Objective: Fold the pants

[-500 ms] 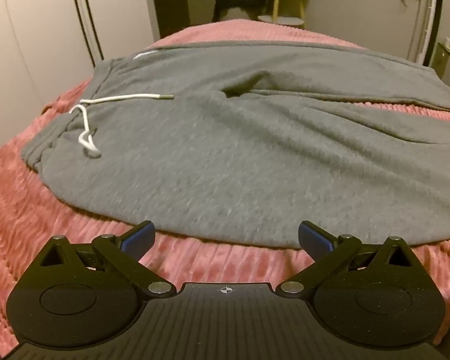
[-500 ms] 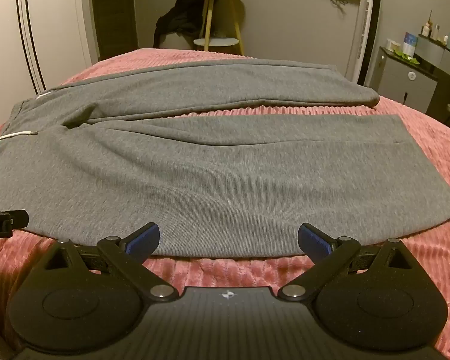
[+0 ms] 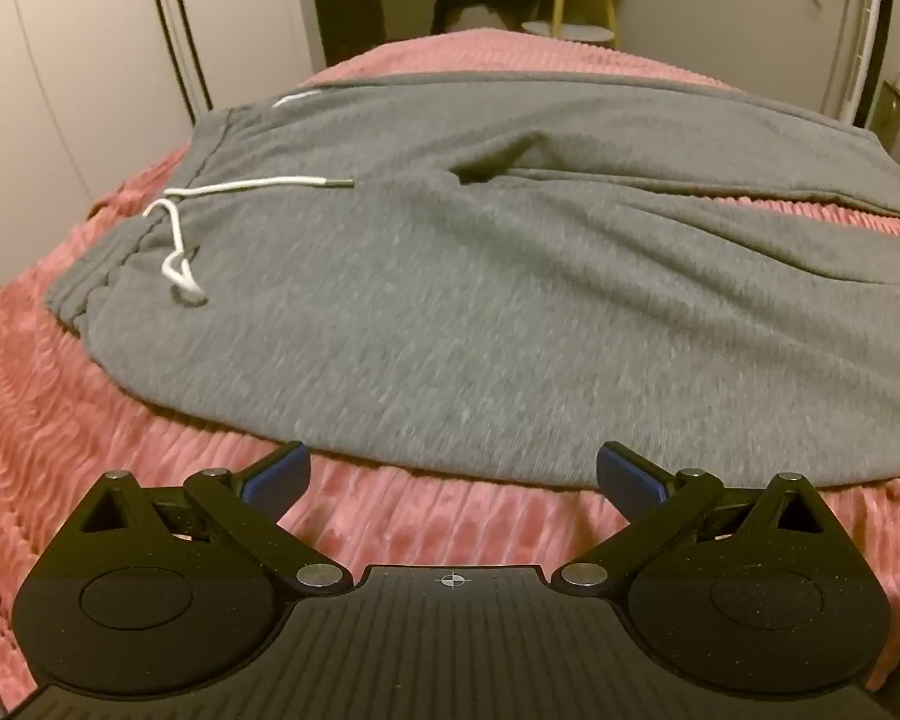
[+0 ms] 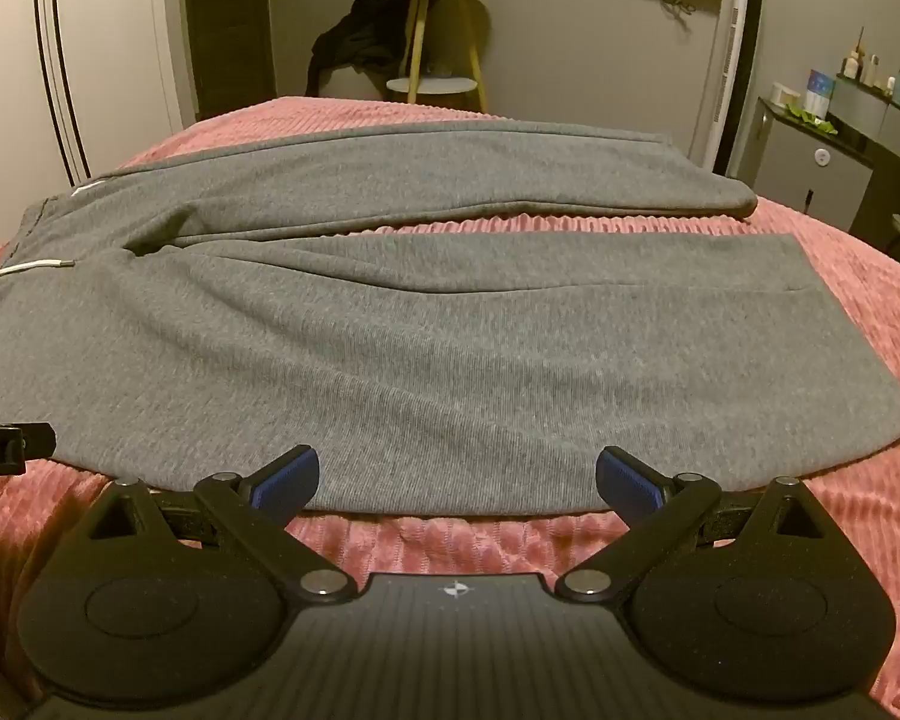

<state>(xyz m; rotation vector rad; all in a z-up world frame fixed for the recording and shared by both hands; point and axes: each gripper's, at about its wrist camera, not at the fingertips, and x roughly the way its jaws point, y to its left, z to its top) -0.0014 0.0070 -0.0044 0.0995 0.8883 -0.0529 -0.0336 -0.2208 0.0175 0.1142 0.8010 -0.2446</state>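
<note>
I see matt grey knit pants (image 4: pixel 390 348) with a white woven drawstring (image 3: pixel 240 186), on a ribbed, plush pink blanket (image 3: pixel 42 420). My fingers (image 4: pixel 288 483) wear textured blue rubbery pads on matt black plastic.

Home bedroom: pink-covered bed (image 4: pixel 840 324), wardrobe doors (image 3: pixel 90 60), small side table (image 4: pixel 432 84)

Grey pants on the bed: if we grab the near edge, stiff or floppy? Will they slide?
Likely floppy: the pants lie flat with soft creases near the crotch, so a lifted edge should drape and sag. Probably slow to slide: fleecy knit on a ribbed pink blanket looks grippy, so a push would likely bunch them. The drawstring lies loose and will probably dangle.
</note>
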